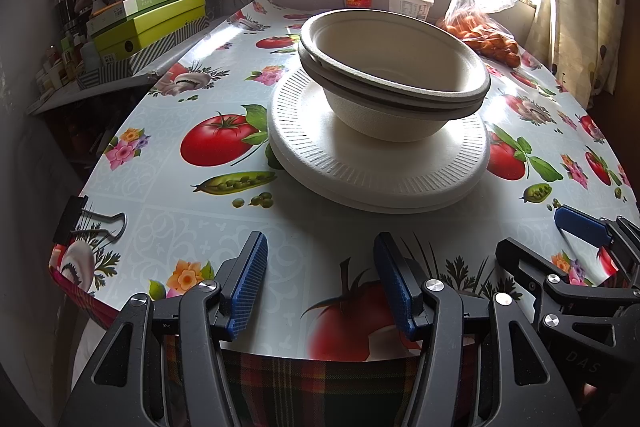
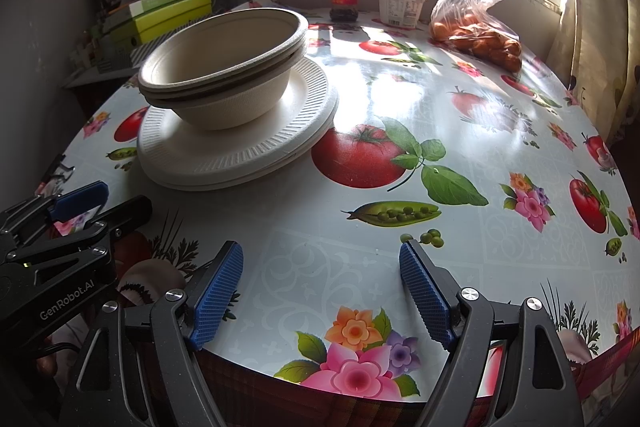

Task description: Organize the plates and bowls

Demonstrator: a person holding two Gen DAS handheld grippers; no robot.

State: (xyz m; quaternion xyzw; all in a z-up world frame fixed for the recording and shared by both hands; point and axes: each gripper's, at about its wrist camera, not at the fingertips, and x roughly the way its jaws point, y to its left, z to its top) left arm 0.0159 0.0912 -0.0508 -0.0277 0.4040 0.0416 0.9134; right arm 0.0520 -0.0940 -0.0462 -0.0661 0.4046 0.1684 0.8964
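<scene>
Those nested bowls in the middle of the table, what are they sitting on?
The bowls sit on a stack of white ribbed foam plates. Their base covers the plates' centre, so only the rims show, and the plate count stays unclear.

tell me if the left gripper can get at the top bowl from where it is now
Probably yes. The left gripper is open and empty, and only bare tablecloth lies between it and the stack. The top bowl sits tilted in the bowl below, on the plates, its near rim exposed.
</scene>
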